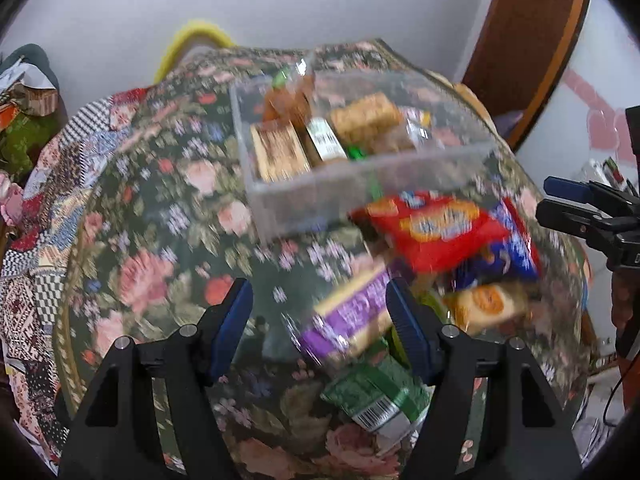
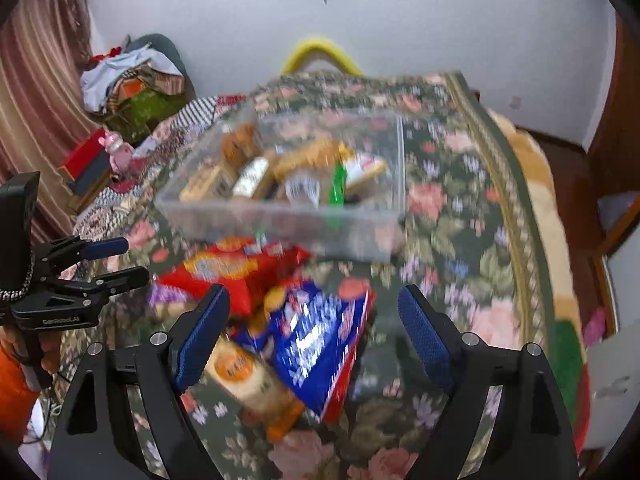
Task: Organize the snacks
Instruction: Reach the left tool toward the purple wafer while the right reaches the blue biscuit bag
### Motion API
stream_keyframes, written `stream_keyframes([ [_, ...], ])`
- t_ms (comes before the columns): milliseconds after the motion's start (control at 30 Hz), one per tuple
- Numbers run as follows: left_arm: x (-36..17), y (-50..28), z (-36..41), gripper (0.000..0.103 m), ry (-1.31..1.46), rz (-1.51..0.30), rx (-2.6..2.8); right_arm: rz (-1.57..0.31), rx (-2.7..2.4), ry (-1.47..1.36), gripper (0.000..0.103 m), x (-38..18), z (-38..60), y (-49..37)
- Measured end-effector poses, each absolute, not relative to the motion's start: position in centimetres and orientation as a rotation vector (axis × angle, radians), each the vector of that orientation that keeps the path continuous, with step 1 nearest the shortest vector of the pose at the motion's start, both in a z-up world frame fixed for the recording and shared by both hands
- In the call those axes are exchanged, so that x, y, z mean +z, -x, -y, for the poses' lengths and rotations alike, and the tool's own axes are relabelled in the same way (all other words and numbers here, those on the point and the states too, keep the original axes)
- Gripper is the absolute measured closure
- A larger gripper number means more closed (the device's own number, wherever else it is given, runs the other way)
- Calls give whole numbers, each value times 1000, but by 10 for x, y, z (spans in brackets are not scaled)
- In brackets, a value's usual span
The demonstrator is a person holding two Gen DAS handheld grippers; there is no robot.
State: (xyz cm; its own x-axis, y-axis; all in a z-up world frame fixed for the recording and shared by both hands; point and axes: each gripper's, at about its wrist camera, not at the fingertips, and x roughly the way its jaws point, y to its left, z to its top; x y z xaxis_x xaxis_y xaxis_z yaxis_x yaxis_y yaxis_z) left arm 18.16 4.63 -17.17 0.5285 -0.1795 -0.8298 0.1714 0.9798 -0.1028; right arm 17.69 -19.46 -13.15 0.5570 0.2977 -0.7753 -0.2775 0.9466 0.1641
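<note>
A clear plastic box holding several snack packs stands on a floral cloth. In front of it lies a loose pile: a red pack, a blue pack, a purple pack, a green pack and a beige-orange pack. My left gripper is open, just above the purple pack. My right gripper is open over the blue pack. Both views are blurred.
The floral cloth covers a table with a gold-trimmed edge. A patchwork-covered surface lies to the left, with piled clothes behind it. A yellow chair back stands beyond the table, against a white wall.
</note>
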Motion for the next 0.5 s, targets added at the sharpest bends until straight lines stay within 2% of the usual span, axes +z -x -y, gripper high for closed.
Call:
stream_keyframes([
  [233,-202,-189,-33,34,-16,-1066,-238,-996,354,-54,19,-157,191,-177],
  [500,-209,-209,-24,23,46,-1059,-291,-1023,359,-69,19,-169,179,-186],
])
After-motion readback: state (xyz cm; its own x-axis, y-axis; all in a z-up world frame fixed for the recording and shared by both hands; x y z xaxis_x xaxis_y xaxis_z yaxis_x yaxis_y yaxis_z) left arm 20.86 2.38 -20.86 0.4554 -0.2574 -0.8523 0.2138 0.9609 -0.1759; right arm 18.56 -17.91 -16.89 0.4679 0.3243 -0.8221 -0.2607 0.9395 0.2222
